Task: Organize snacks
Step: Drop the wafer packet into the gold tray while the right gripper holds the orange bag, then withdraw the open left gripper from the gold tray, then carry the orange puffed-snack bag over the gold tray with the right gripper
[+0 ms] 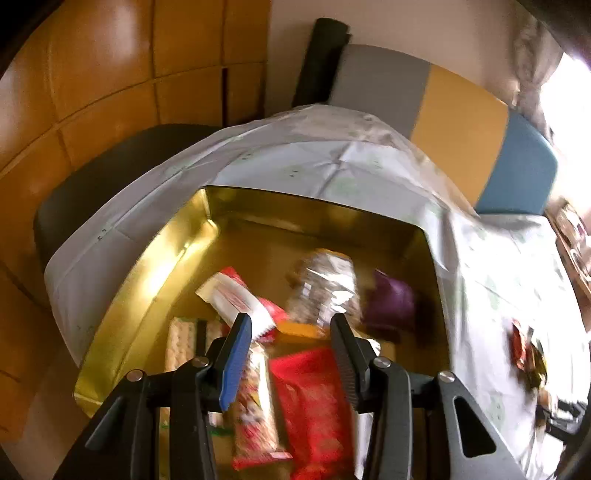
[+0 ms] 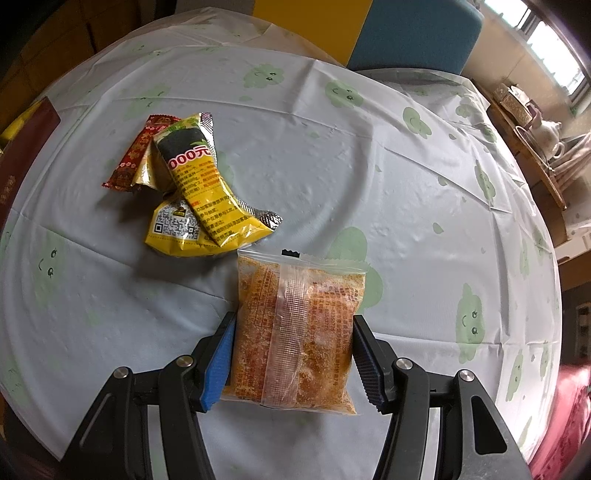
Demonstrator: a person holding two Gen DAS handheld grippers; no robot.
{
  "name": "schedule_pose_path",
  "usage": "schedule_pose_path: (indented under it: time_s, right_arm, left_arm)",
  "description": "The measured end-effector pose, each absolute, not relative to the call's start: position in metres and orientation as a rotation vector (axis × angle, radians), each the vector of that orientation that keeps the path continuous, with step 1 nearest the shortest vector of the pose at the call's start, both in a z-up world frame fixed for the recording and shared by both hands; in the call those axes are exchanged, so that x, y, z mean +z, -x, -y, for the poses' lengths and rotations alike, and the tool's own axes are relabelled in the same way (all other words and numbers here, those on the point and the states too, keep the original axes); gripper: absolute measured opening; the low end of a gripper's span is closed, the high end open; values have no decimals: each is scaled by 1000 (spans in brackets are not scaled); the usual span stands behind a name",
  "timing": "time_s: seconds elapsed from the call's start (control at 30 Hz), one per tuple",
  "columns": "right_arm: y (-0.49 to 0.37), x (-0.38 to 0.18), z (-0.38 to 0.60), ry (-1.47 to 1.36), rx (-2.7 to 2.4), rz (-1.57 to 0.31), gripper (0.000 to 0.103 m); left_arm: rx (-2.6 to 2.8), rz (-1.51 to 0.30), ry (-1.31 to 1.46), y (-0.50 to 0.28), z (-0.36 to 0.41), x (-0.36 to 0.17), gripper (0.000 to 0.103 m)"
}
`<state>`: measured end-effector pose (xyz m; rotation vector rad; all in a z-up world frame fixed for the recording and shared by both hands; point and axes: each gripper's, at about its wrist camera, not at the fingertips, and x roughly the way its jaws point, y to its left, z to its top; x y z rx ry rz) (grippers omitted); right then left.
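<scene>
My left gripper hangs open over a gold tin, with nothing pressed between its fingers. Inside the tin lie a red packet, a long printed bar, a white and red packet, a blurred clear packet of brown bits, a purple packet and a pale cracker pack. My right gripper is shut on a clear packet of orange crumbs, one pad on each side. Beyond it, yellow packets and a small red packet lie piled on the table.
A pale blue tablecloth with green cloud prints covers the round table. A dark red flat thing lies at its left edge. A blue and yellow chair stands behind, and a side table with a teapot at the right.
</scene>
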<state>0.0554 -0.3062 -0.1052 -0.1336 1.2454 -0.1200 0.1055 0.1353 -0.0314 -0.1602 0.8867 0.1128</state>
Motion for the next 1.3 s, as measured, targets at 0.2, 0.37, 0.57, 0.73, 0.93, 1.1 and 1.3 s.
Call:
schedule_pose_path:
  time_s: [0.2, 0.37, 0.57, 0.73, 0.93, 1.1, 1.3]
  right_arm:
    - [-54, -105, 304, 152, -122, -1239, 60]
    - [-53, -105, 303, 163, -121, -1237, 60]
    - [-51, -105, 301, 177, -121, -1233, 60]
    - [-50, -105, 300, 185, -122, -1229, 60]
    - [-50, -104, 299, 186, -121, -1227, 60]
    - [-50, -104, 299, 183, -120, -1225, 60]
    - [-49, -104, 299, 183, -117, -1225, 60]
  left_arm:
    - [72, -889, 133, -88, -114, -30, 45]
    - [61, -887, 112, -74, -103, -29, 45]
    - [48, -870, 90, -60, -97, -24, 45]
    - [42, -858, 84, -51, -95, -18, 45]
    - [37, -860, 82, -43, -95, -17, 45]
    - [36, -855, 88, -38, -98, -16, 45]
    - [41, -836, 83, -33, -101, -11, 45]
